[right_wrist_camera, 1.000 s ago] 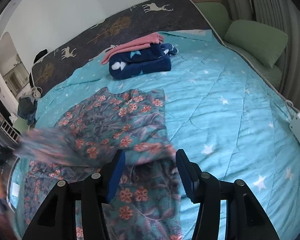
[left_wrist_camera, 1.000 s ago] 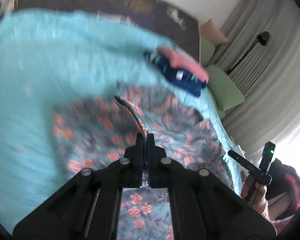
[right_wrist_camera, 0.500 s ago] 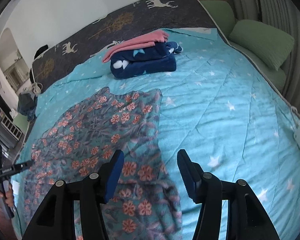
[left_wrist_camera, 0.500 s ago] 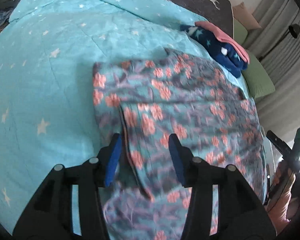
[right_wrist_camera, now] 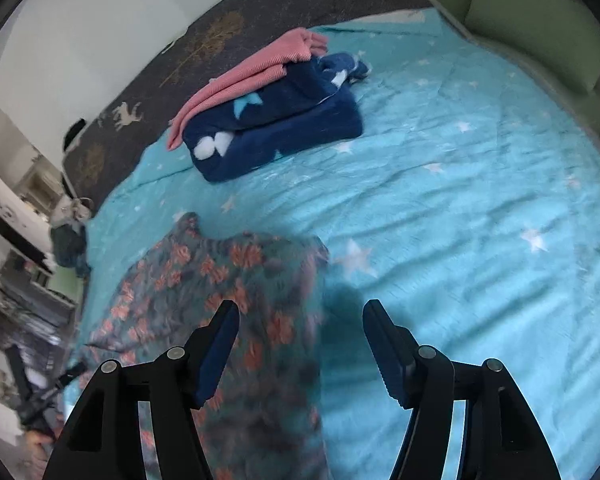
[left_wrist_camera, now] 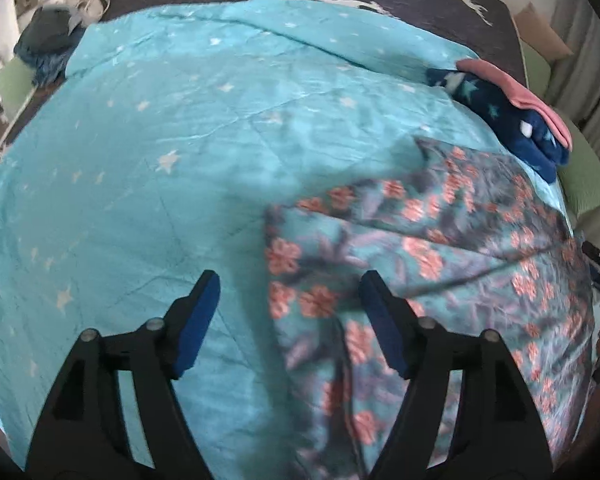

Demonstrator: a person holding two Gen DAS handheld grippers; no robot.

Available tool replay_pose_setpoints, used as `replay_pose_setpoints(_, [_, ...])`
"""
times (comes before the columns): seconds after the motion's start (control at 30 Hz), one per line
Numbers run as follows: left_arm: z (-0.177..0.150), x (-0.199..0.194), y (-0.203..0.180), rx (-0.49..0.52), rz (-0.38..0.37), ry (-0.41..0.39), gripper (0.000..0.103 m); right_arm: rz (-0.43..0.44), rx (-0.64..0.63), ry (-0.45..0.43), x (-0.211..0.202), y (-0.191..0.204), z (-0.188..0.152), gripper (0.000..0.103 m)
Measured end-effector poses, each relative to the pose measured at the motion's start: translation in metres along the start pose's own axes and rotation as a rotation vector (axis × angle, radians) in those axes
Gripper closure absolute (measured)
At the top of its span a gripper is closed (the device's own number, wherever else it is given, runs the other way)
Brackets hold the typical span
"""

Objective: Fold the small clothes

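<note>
Hovering wide-open, empty left gripper (left_wrist_camera: pixel 288 304) and right gripper (right_wrist_camera: pixel 300 332), jaws just opening, over blue floral cotton garment (left_wrist_camera: pixel 440 264) lying near the folded navy fleece stack (right_wrist_camera: pixel 276 120). Needing matching edge grips for an even fold.

Floral garment (right_wrist_camera: pixel 228 320) lies flat on the bed (right_wrist_camera: pixel 460 220), over at 7 o'clock in the right wrist view. Folded stack (right_wrist_camera: pixel 276 116) sits on the bed up at 12, pillows (right_wrist_camera: pixel 536 28) off at 2.
</note>
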State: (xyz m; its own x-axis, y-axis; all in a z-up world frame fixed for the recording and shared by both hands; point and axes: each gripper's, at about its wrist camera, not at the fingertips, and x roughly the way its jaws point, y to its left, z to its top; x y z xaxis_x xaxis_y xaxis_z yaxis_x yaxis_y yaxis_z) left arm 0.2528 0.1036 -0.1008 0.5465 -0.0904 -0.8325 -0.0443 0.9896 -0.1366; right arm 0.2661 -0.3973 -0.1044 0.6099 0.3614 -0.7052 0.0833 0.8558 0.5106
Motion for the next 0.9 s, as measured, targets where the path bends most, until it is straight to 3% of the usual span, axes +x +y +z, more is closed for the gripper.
replay_pose_setpoints(0.03, [0.003,0.006,0.002,-0.012,-0.028,0.015,0.027,0.018,0.000,0.000,0.003,0.000,0.002,0.039])
replay_pose_setpoints(0.1, [0.008,0.019,0.002,-0.030,-0.086,0.052,0.026,0.038,-0.040,0.009,0.014,0.003,0.007,0.056])
replay_pose_setpoints(0.17, [0.014,0.026,-0.001,-0.031,-0.098,0.027,0.028,0.048,-0.060,0.042,0.025,0.007,0.009,0.097])
replay_pose_setpoints(0.23, [0.016,0.025,-0.012,0.024,-0.136,0.010,0.095,0.047,-0.096,0.034,0.027,0.015,0.009,0.098])
replay_pose_setpoints(0.27, [0.018,0.024,-0.019,0.043,-0.141,0.016,0.094,0.031,-0.120,0.021,0.026,0.019,0.009,0.098])
replay_pose_setpoints(0.33, [0.020,0.008,-0.035,0.114,-0.070,-0.065,0.095,0.010,-0.144,-0.016,0.017,0.024,0.012,0.099])
replay_pose_setpoints(0.47, [0.036,-0.008,-0.050,0.153,-0.026,-0.175,0.099,-0.005,-0.142,-0.108,-0.004,0.024,0.039,0.100])
replay_pose_setpoints(0.6, [0.052,0.025,-0.039,0.112,0.045,-0.136,0.099,-0.025,-0.111,-0.059,0.016,0.009,0.054,0.099])
replay_pose_setpoints(0.67, [0.045,0.039,-0.025,0.054,0.010,-0.072,0.098,-0.036,-0.072,0.030,0.033,-0.007,0.046,0.096])
replay_pose_setpoints(0.77, [0.031,0.034,0.000,-0.034,-0.047,-0.064,0.086,0.003,-0.015,0.044,0.028,-0.027,0.032,0.088])
replay_pose_setpoints(0.83, [0.022,0.016,0.015,-0.075,-0.061,-0.083,0.059,0.023,0.022,0.018,0.010,-0.036,0.027,0.074])
replay_pose_setpoints(0.9, [0.014,-0.004,0.024,-0.091,-0.076,-0.113,0.047,0.035,0.008,-0.004,-0.012,-0.040,0.019,0.065])
